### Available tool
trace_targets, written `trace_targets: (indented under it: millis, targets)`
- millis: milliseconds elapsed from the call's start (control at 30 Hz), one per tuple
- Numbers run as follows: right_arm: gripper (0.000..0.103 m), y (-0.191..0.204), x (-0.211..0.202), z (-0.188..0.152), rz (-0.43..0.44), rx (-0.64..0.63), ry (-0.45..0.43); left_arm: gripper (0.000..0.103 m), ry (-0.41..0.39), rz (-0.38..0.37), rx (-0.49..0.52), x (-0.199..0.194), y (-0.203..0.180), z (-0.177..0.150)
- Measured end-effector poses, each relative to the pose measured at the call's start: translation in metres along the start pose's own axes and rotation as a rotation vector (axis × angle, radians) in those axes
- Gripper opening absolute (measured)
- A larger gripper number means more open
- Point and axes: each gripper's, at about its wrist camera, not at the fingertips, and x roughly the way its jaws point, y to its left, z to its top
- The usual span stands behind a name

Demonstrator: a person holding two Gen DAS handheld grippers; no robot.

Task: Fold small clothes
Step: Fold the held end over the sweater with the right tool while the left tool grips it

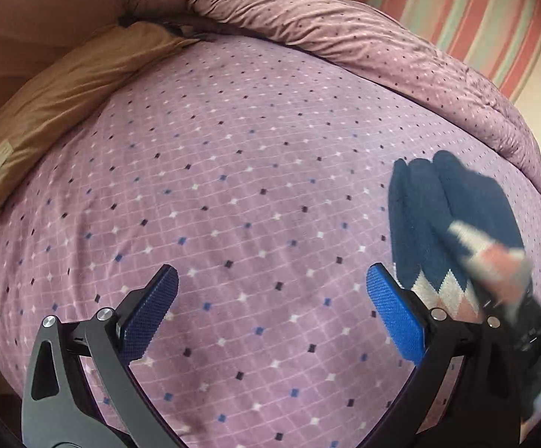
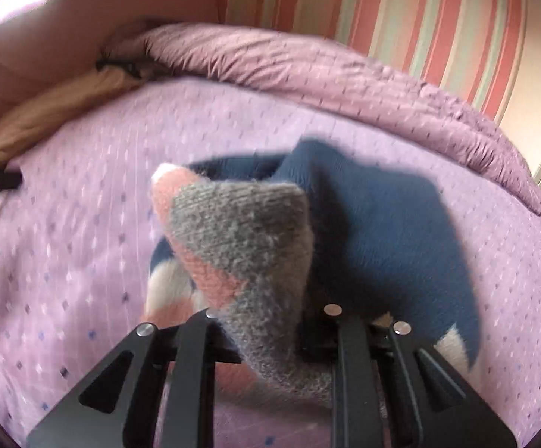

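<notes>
A navy sock (image 1: 453, 216) with a grey, pink and white argyle cuff lies on the purple checked bedspread (image 1: 252, 186), at the right of the left wrist view. My left gripper (image 1: 272, 313) is open and empty, hovering over bare bedspread just left of the sock. My right gripper (image 2: 266, 321) is shut on the sock's grey and pink cuff (image 2: 240, 231), lifting that end up and over the navy part (image 2: 375, 231). It also shows blurred in the left wrist view (image 1: 505, 280). Its fingertips are hidden in the fabric.
A brown pillow (image 1: 65, 100) lies at the bed's far left. A rumpled purple duvet (image 1: 345, 41) is bunched along the far edge, against a striped wall (image 1: 468, 11). The same duvet (image 2: 345, 78) and pillow (image 2: 46, 119) show in the right wrist view.
</notes>
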Motion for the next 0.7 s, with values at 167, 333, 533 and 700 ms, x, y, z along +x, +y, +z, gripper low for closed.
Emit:
trace_targets:
  millis: [167,333,533,700]
  targets:
    - [0.022,0.005,0.014,-0.016,-0.005,-0.08,0.048,0.1,0.018,-0.06,-0.011,0.014,-0.01,-0.003]
    - [0.03,-0.007,0.012,-0.007,0.075,-0.04,0.094,0.1,0.031,-0.084,0.022,0.033,-0.031,0.001]
    - [0.055,-0.03,-0.007,0.009,0.227,0.037,0.123,0.1,0.022,-0.093,0.094,0.033,-0.051,0.014]
    - [0.093,-0.081,-0.057,0.018,0.351,0.114,0.018,0.1,0.019,-0.178,0.178,0.022,-0.084,0.029]
